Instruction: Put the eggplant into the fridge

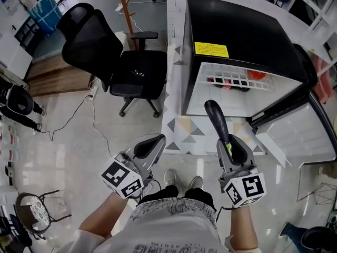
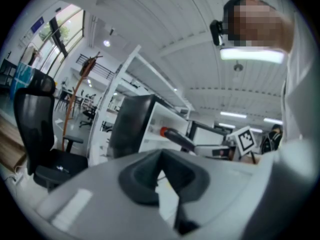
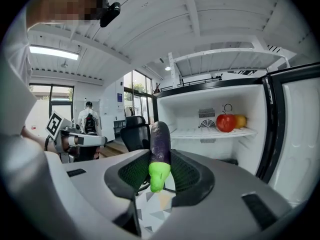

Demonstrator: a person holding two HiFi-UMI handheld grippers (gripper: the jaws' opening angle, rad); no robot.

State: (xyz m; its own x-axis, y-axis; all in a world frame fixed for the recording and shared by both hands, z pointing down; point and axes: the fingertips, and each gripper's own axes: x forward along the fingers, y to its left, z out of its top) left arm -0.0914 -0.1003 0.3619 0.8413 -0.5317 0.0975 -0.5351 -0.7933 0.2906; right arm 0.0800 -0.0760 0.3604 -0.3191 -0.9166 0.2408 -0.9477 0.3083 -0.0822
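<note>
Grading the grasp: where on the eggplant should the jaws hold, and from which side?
The green stem end of the eggplant, approached end-on from behind, as the right gripper holds it: that end is narrow, and the body points toward the open fridge.

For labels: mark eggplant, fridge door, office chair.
eggplant (image 3: 160,141): right gripper view, purple body.
fridge door (image 1: 300,136): head view, inner white panel.
office chair (image 1: 139,74): head view, seat.
</note>
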